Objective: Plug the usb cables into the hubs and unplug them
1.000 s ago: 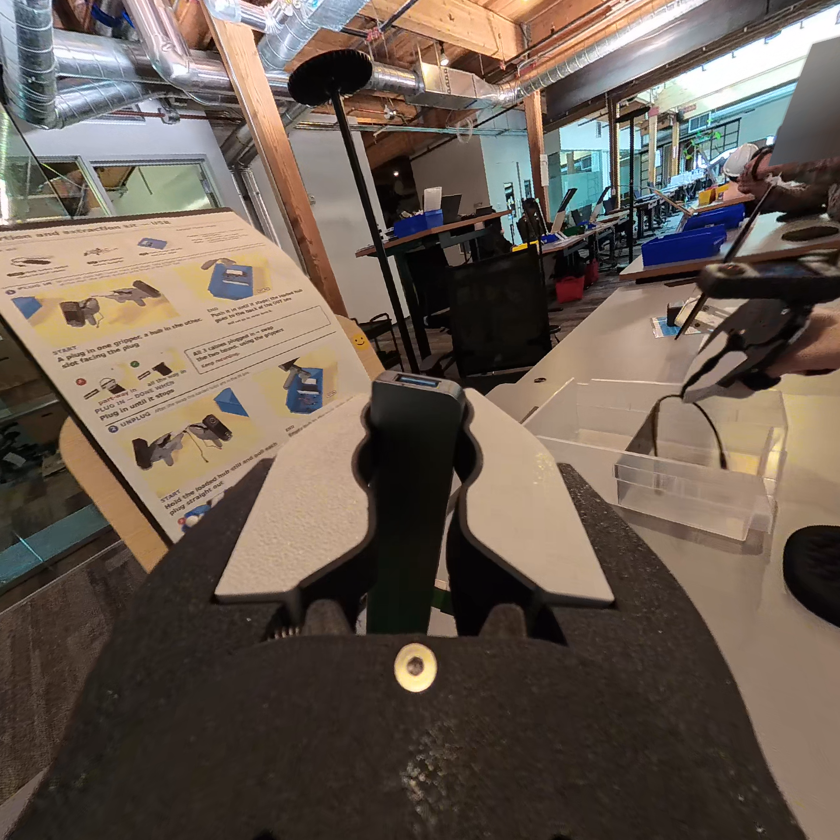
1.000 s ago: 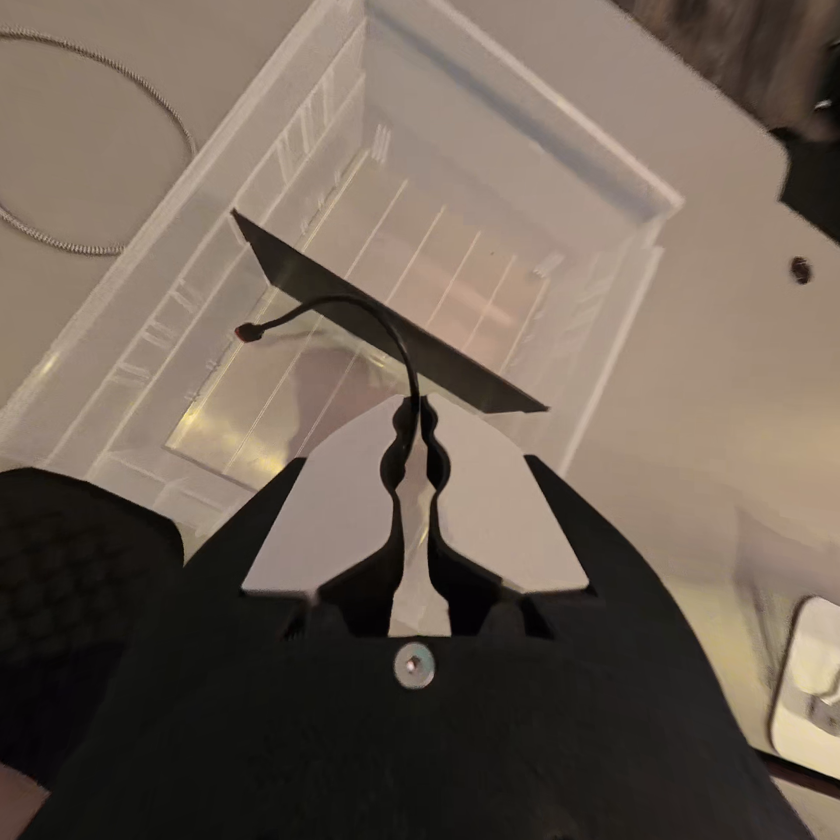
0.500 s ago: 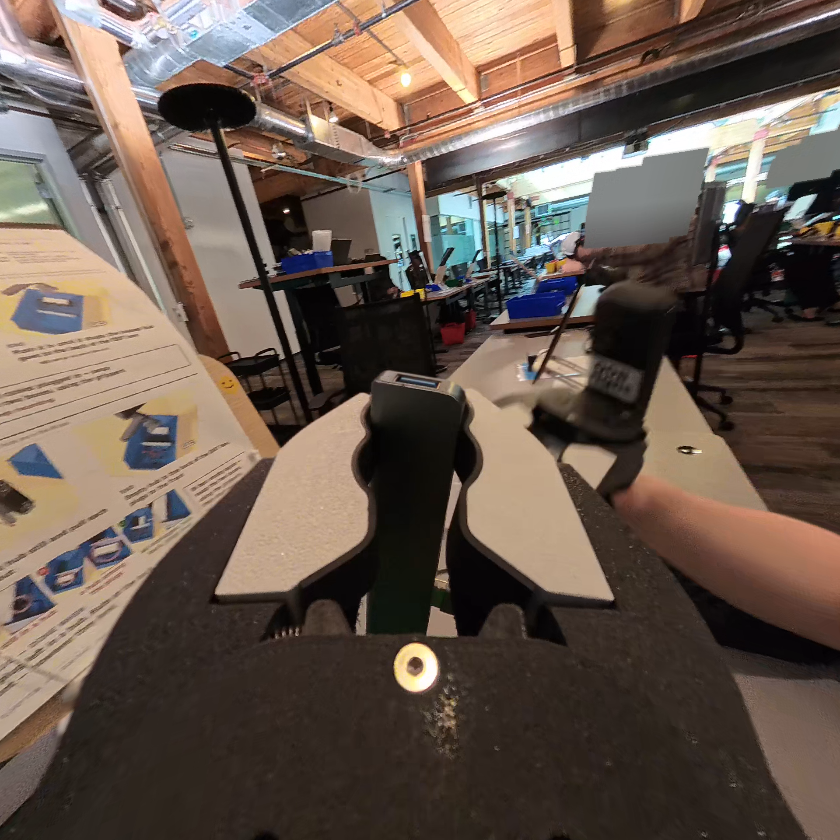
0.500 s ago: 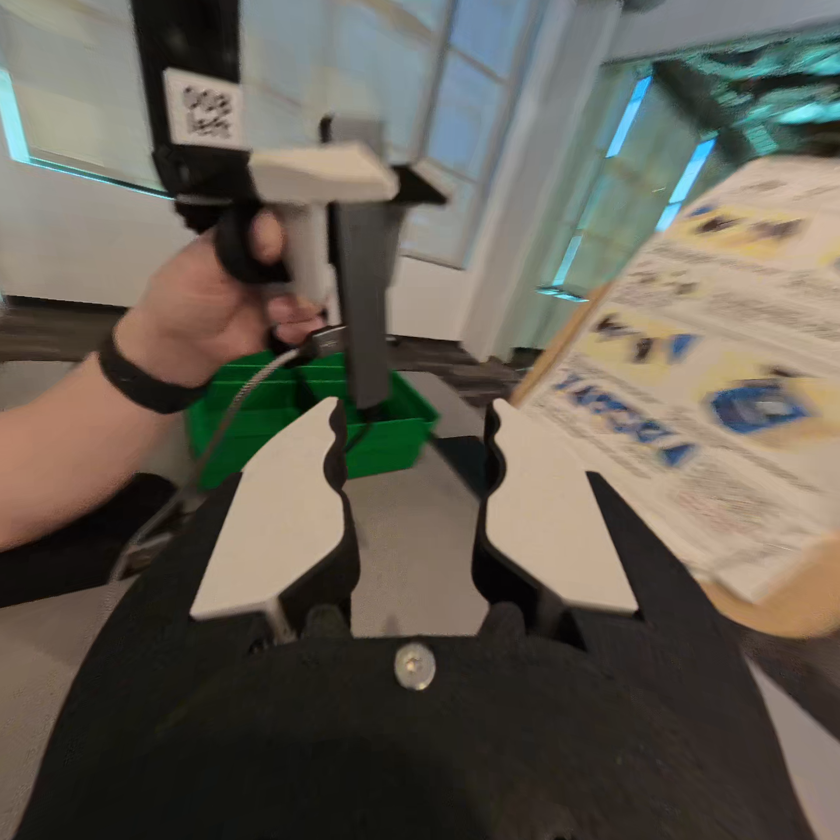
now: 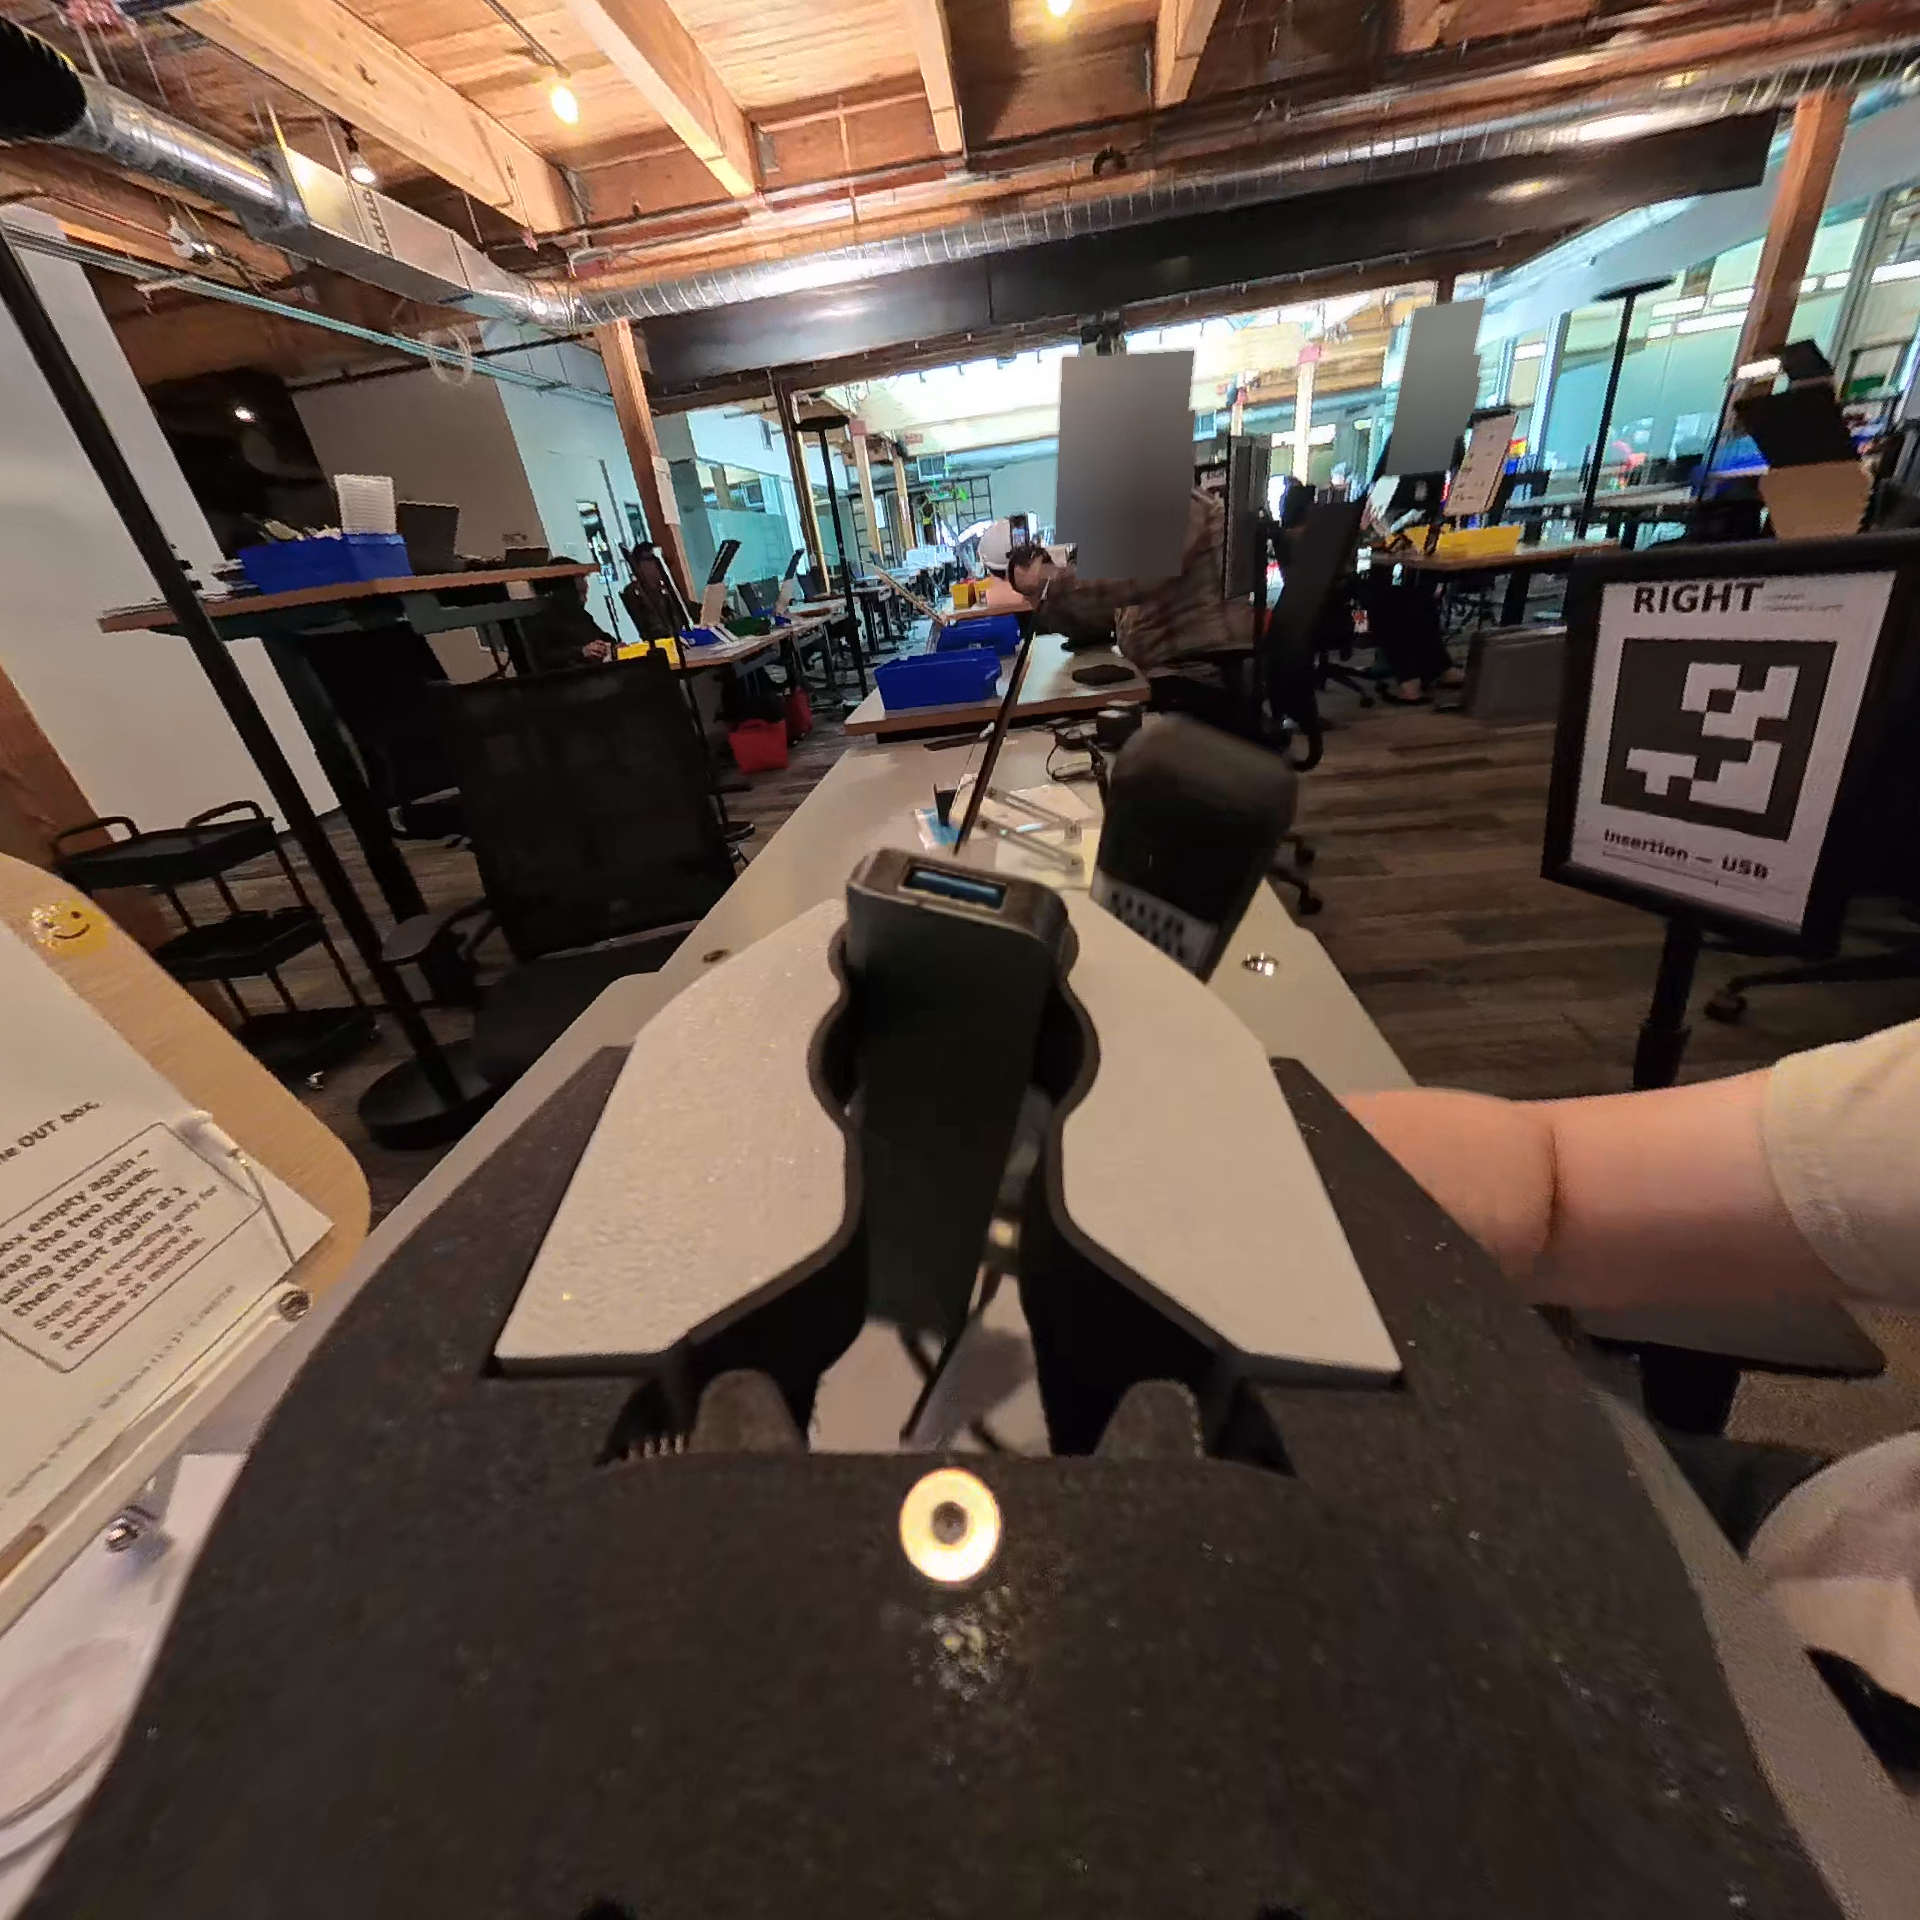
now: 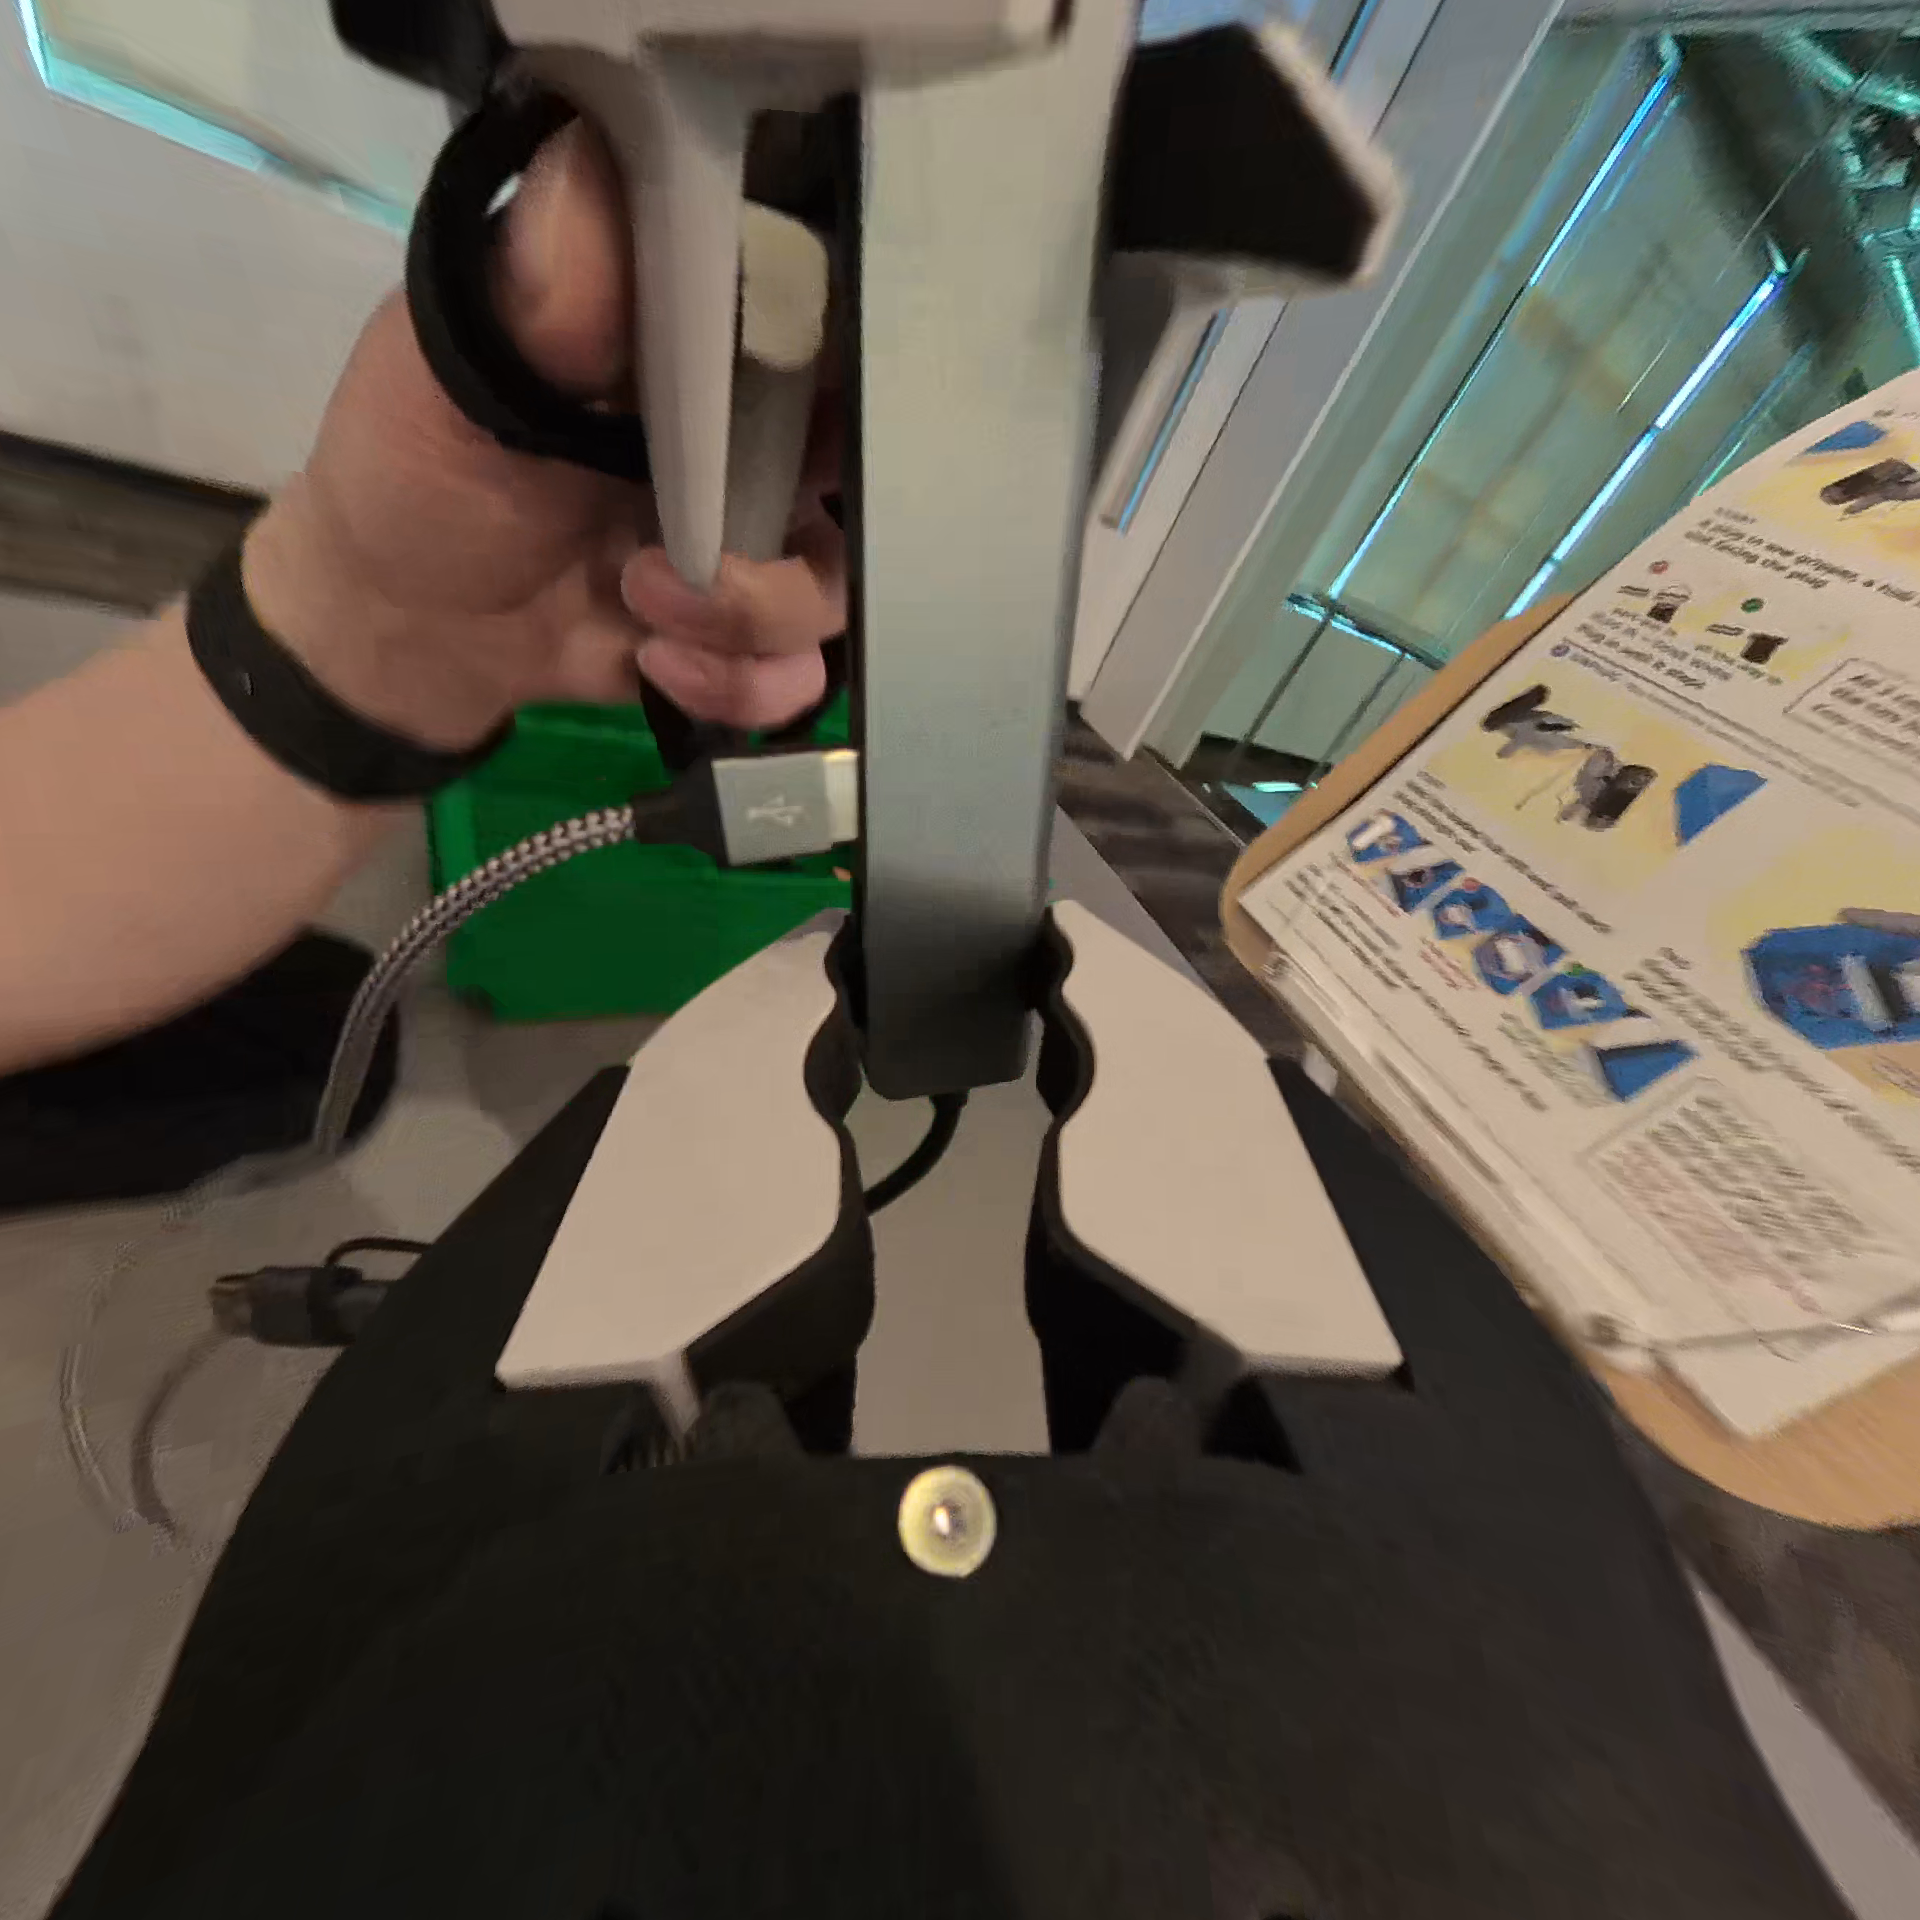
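While left fingers [image 5: 707, 1122] clamped on hub [image 5: 945, 1039], right fingers [image 6: 727, 1122] astride it, grip unclear; cable [image 6: 499, 873] right-view only.

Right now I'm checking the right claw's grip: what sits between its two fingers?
In the right wrist view, the lower end of the grey hub sits between the right claw's fingertips, held above by the left claw. A braided cable's plug enters its left side.

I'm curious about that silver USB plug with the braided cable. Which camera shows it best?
The right wrist view: the silver USB plug sits sideways in the dark hub, its braided cable trailing down. The left wrist view shows only the hub's blue end port; its fingers and the hub hide the plug.
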